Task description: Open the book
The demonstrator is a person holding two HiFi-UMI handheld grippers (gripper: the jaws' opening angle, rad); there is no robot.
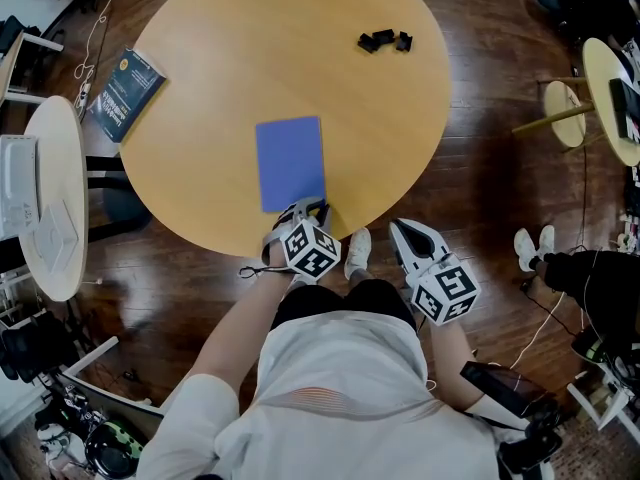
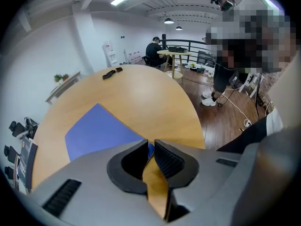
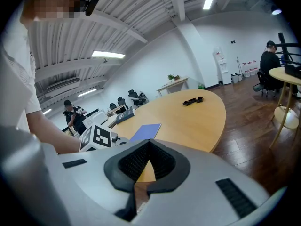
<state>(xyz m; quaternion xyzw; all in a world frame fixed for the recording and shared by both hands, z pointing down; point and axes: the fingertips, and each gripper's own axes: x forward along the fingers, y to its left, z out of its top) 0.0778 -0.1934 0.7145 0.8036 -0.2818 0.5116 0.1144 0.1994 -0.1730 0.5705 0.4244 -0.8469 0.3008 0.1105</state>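
A closed blue book [image 1: 290, 163] lies flat on the round wooden table [image 1: 230, 38], near its front edge. My left gripper [image 1: 302, 209] points steeply down at the book's near edge. In the left gripper view the book [image 2: 96, 131] runs right up to the jaws, which stand almost together [image 2: 149, 144] with a sliver of blue cover pinched between the tips. My right gripper [image 1: 400, 228] hangs just off the table's front edge, to the right of the book. Its jaws [image 3: 149, 142] are shut with nothing between them. From there the book [image 3: 146, 132] shows ahead on the left.
A dark blue book [image 1: 127, 93] lies over the table's far left edge. Small black parts [image 1: 385, 40] sit at the far right of the tabletop. A white side table [image 1: 55, 198] stands left, and small round tables [image 1: 610, 78] right. Another person's feet [image 1: 534, 244] are on the floor.
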